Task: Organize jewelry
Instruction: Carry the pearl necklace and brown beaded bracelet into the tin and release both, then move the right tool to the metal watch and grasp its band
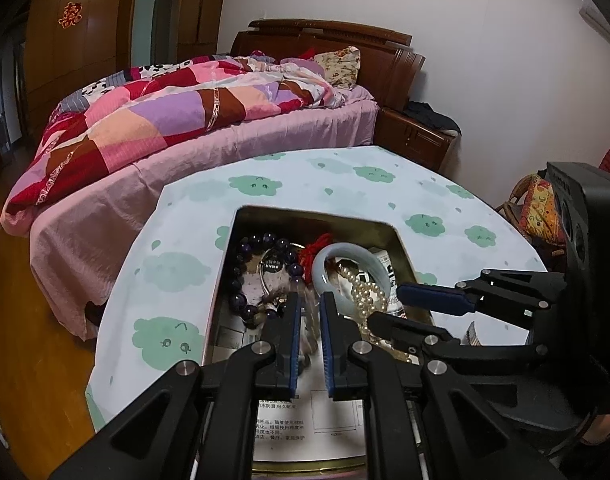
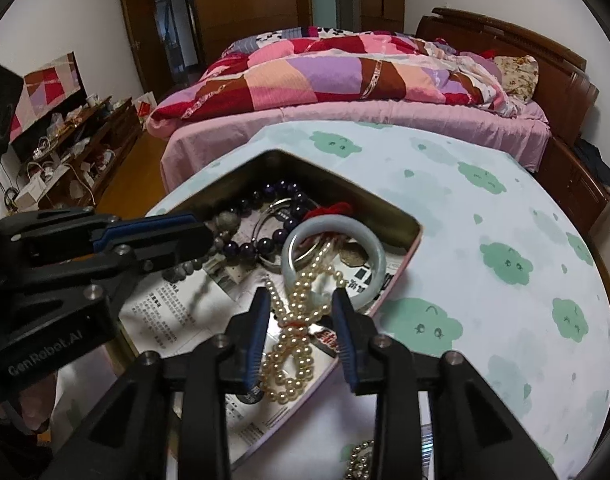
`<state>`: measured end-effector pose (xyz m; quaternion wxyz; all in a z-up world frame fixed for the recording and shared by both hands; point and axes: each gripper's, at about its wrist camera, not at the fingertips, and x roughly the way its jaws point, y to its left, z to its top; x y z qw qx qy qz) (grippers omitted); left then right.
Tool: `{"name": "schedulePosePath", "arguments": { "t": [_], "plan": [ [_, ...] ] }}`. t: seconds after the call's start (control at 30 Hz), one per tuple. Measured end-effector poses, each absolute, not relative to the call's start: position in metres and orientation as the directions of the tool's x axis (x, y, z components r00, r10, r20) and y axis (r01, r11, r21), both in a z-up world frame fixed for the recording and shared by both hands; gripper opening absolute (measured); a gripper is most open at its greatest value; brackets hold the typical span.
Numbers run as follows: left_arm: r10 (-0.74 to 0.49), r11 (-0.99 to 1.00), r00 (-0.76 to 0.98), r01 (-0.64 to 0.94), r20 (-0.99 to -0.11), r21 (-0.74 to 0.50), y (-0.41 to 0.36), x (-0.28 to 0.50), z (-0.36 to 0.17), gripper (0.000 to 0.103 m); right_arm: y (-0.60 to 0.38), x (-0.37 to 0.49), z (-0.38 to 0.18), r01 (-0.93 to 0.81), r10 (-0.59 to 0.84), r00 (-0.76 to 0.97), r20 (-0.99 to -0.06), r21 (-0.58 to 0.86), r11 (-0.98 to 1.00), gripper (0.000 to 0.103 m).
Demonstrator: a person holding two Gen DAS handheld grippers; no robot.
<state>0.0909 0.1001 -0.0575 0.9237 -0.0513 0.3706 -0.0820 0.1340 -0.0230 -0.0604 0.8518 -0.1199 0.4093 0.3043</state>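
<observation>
Lettering "GenRobot.AI" on left gripper (image 2: 185, 236) body; tin (image 2: 405, 236) paper print illegible.

**Jewelry heaped in an open tin box**

The tin box (image 2: 401, 216) sits open on the table, lined with printed paper; a dark purple bead bracelet (image 2: 273, 236) curls toward its far-left corner; a pale jade bangle (image 2: 375, 246) lies tilted near the right wall, touching a red cord (image 2: 333, 209); a pearl strand (image 2: 293, 344) loops through the bangle toward the near edge.
</observation>
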Motion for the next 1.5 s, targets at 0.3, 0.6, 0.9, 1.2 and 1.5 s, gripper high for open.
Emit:
{"name": "schedulePosePath", "arguments": {
  "t": [0.3,0.6,0.9,1.2,1.5],
  "plan": [
    [-0.15,0.985,0.758,0.062,-0.635,-0.159,0.111,0.084,-0.042,0.061,-0.05,0.132,-0.04,-0.577,0.438,0.506,-0.743,0.086,0.812,0.05],
    [-0.143,0.988,0.755,0.068,-0.639,-0.14,0.099,0.08,-0.036,0.061,-0.092,0.126,-0.025,-0.539,0.43,0.545,-0.719,0.092,0.837,0.058],
    [-0.145,0.989,0.753,0.101,-0.642,-0.105,0.065,0.065,-0.029,0.061,-0.151,0.114,-0.032,-0.451,0.373,0.571,-0.731,0.1,0.887,0.06],
    [-0.144,0.99,0.735,0.106,-0.662,-0.098,0.033,0.041,-0.044,0.061,-0.186,0.089,-0.056,-0.417,0.353,0.54,-0.764,0.121,0.901,0.06],
    [-0.139,0.989,0.721,0.137,-0.678,-0.057,0.009,0.029,-0.055,0.061,-0.205,0.075,-0.071,-0.4,0.364,0.514,-0.777,0.158,0.903,0.06]
  ]
}}
